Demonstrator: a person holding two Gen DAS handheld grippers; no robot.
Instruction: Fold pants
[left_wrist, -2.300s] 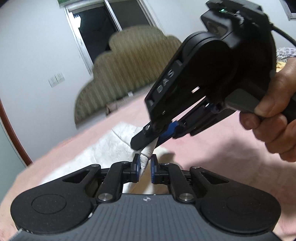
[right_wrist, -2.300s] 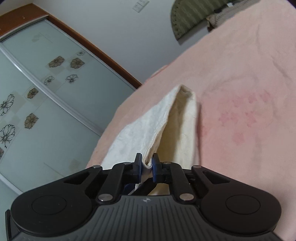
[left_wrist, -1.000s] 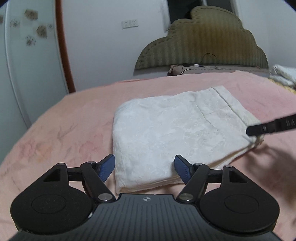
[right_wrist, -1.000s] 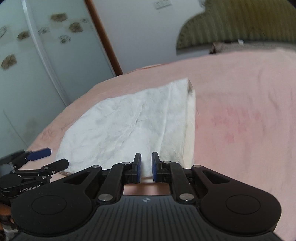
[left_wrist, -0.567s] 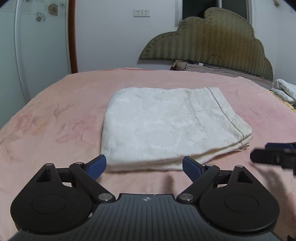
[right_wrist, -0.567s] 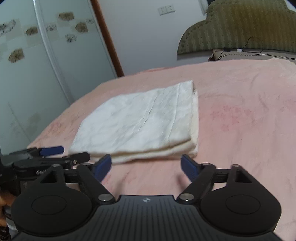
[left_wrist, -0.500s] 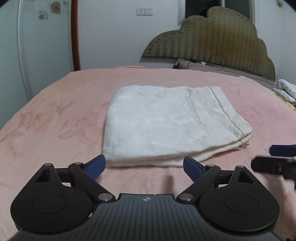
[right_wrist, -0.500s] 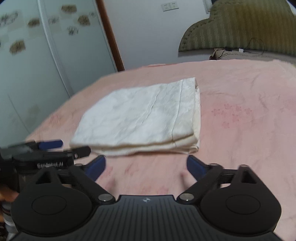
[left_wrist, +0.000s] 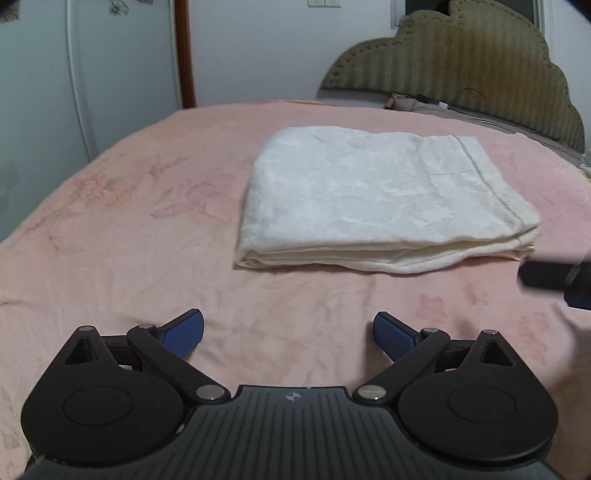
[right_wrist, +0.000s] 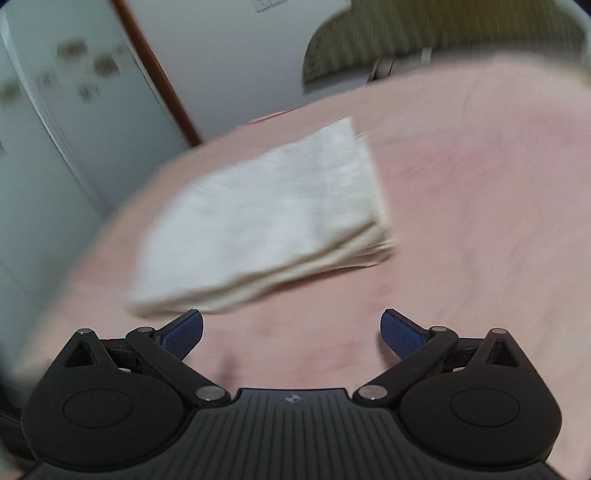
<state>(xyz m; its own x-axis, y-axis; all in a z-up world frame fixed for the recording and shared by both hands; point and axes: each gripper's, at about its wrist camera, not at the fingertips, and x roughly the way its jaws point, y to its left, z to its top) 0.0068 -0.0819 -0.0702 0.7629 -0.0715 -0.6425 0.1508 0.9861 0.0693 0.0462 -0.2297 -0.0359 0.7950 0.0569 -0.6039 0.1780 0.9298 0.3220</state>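
Pink bed (left_wrist: 110, 229), folded pants (left_wrist: 376, 206) beyond spread jaws.

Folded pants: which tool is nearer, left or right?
Right. The right tool sits just off the near edge of the pants; left tool is farther back over the bedspread. Both jaws have just been opening, nothing between them.

Pants (left_wrist: 373, 195) — cream cloth, matt, faintly textured weave. Bed (left_wrist: 110, 236) cover — pink fleecy cloth, matt. Left tool (left_wrist: 288, 334) — matt black plastic, ribbed blue pads, bright metal pivots.
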